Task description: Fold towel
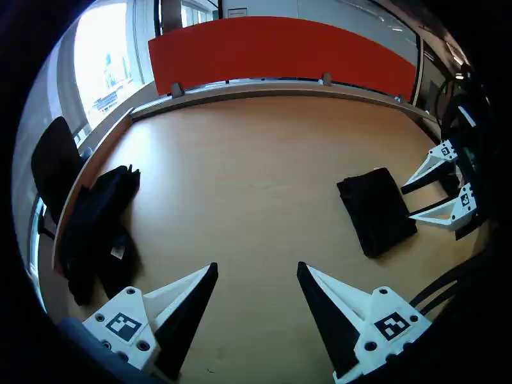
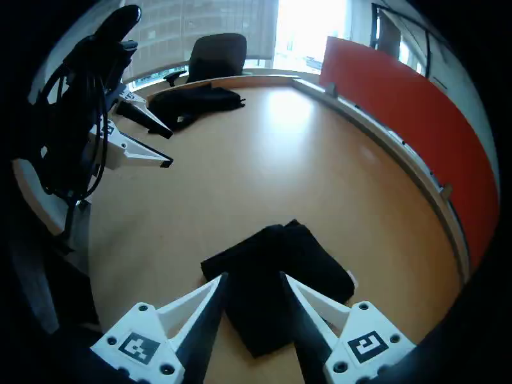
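Both gripper views look low over the table (image 1: pixel 256 160), sharing the towel (image 1: pixel 377 211).

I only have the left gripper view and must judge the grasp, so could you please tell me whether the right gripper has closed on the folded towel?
Observer: No, the right gripper is open, and the towel shows in the gap between its fingers.
Operator: Thank you. How far in does the towel reach?
Observer: It lies flat on the table and runs well back past their tips.
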Action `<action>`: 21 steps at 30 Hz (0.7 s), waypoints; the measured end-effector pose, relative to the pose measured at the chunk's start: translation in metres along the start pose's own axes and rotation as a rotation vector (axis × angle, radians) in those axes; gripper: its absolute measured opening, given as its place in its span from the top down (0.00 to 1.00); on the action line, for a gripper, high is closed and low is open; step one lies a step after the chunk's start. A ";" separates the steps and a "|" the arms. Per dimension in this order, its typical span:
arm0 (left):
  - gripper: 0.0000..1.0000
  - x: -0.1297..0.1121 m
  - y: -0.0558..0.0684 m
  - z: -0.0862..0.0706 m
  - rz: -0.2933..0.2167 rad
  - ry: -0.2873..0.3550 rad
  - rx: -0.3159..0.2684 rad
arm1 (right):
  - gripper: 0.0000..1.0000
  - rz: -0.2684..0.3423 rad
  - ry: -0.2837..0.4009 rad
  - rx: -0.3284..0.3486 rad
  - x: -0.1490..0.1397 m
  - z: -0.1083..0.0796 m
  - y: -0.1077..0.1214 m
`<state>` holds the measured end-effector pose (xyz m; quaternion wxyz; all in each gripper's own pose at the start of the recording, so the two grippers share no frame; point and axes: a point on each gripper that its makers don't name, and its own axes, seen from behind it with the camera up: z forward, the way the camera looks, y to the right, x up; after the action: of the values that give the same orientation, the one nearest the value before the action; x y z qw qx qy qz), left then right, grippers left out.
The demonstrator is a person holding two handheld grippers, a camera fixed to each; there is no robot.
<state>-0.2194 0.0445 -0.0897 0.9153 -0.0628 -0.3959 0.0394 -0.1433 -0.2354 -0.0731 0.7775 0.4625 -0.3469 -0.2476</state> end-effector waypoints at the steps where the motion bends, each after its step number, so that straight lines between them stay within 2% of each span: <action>1: 0.09 0.000 0.000 0.000 0.000 0.000 0.000 | 0.37 0.002 0.000 -0.002 0.000 0.000 0.000; 11: 0.09 0.002 0.001 -0.001 0.000 0.003 0.001 | 0.28 0.038 -0.018 -0.022 -0.016 -0.003 0.006; 21: 0.09 0.002 0.001 -0.001 0.002 0.004 0.003 | 0.28 0.087 -0.058 -0.043 -0.049 -0.008 0.009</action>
<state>-0.2173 0.0460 -0.0890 0.9160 -0.0620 -0.3942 0.0411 -0.1681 -0.1924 -0.0829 0.7868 0.4230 -0.3835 -0.2342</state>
